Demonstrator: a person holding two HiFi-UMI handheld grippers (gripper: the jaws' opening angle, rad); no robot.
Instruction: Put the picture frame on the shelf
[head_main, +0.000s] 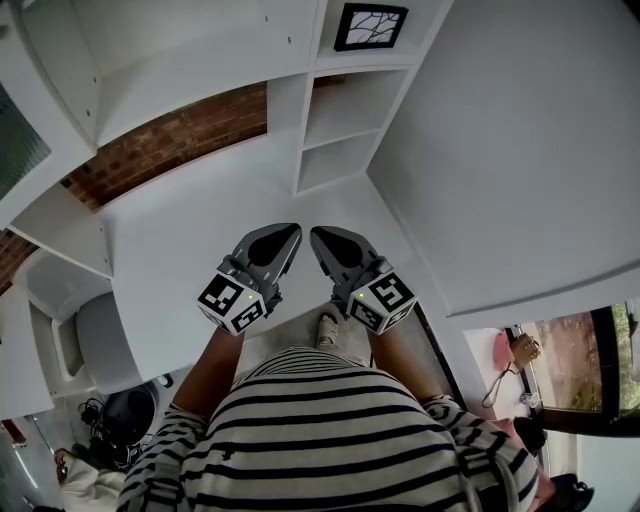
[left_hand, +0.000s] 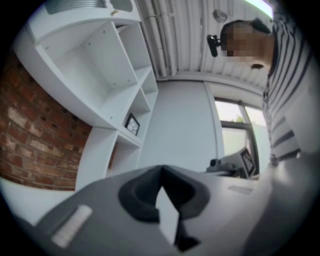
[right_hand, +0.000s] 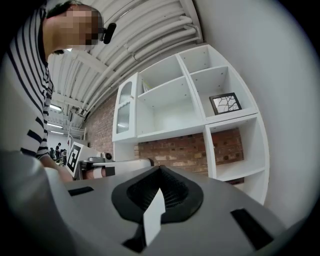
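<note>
- Picture frame (head_main: 370, 26) (left_hand: 132, 124) (right_hand: 225, 103): thin black rim, squarish, white picture crossed by black branching lines.
- Standing on edge, face outward, on the floor of one compartment of the white shelf unit (head_main: 300, 130) (left_hand: 100, 125) (right_hand: 205, 131); whether leaning back or fully upright, cannot tell.
- In the right gripper view: right-hand column of the unit, second compartment from the top, with a white back panel behind the frame.
- Frame alone in that compartment, touching neither gripper.
- Directly below it, two more compartments in the same column, red brick wall (head_main: 170, 140) (right_hand: 180, 150) showing through as their back.
- To the left of that column, wider white compartments, and at the far upper left a cabinet with a ribbed glass door (right_hand: 125, 107).
- Left gripper (head_main: 290, 236) (left_hand: 161, 169): jaws pressed together to a point, nothing between them.
- Right gripper (head_main: 319, 238) (right_hand: 160, 171): jaws likewise closed tip to tip, holding nothing.
- Both grippers side by side over the white table (head_main: 190, 230), close to the striped shirt (head_main: 330, 430), tips near each other and aimed toward the shelf unit, well apart from the frame.
</note>
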